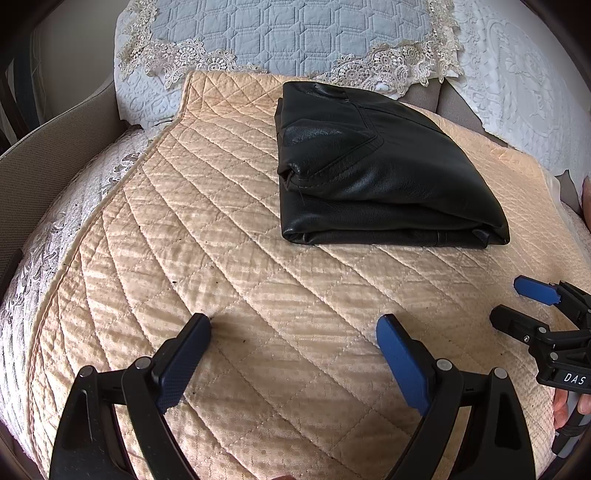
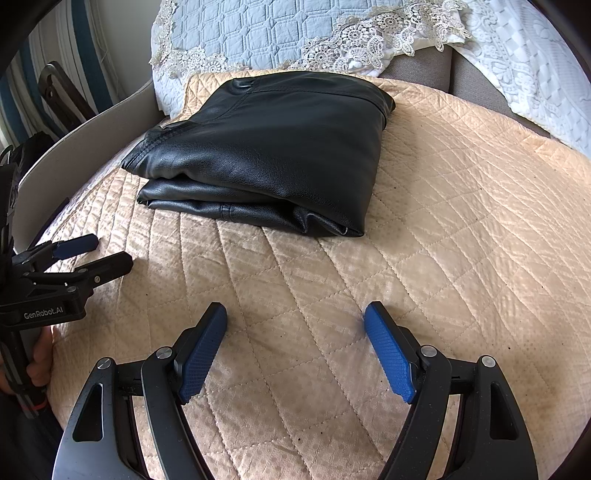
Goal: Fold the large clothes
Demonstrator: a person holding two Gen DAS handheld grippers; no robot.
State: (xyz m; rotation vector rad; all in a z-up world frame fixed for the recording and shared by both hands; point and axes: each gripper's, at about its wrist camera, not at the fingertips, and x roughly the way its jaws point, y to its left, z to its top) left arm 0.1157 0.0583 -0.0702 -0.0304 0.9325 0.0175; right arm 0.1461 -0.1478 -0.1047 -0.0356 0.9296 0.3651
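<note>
Both pairs of jaws stand spread wide with nothing between them. On the left gripper [image 1: 293, 326] the blue pads hover just above the peach quilted cover [image 1: 229, 258], apart from any cloth, and the right gripper [image 2: 295, 314] hangs the same way over the cover's near part. Each tool shows in the other's camera: the right one comes in at the right edge of the left wrist view, its fingers parted, and the left one at the left edge of the right wrist view, parted too, with a hand [image 2: 38, 354] wrapped round its handle.

Farther back on the cover lies the black leather garment [image 1: 373, 173], folded into a thick, roughly square bundle. Its layers are stacked, with the rounded fold edges turned toward the grippers and a stitched seam running across the top panel. It rests well clear of both grippers, touching neither.

Behind it, a pale blue quilted cushion [image 1: 288, 33] with a lace border [image 1: 199, 59] leans against the backrest. A white embroidered throw [image 2: 535, 74] hangs at the right. At the left runs the beige sofa arm [image 1: 44, 158].
</note>
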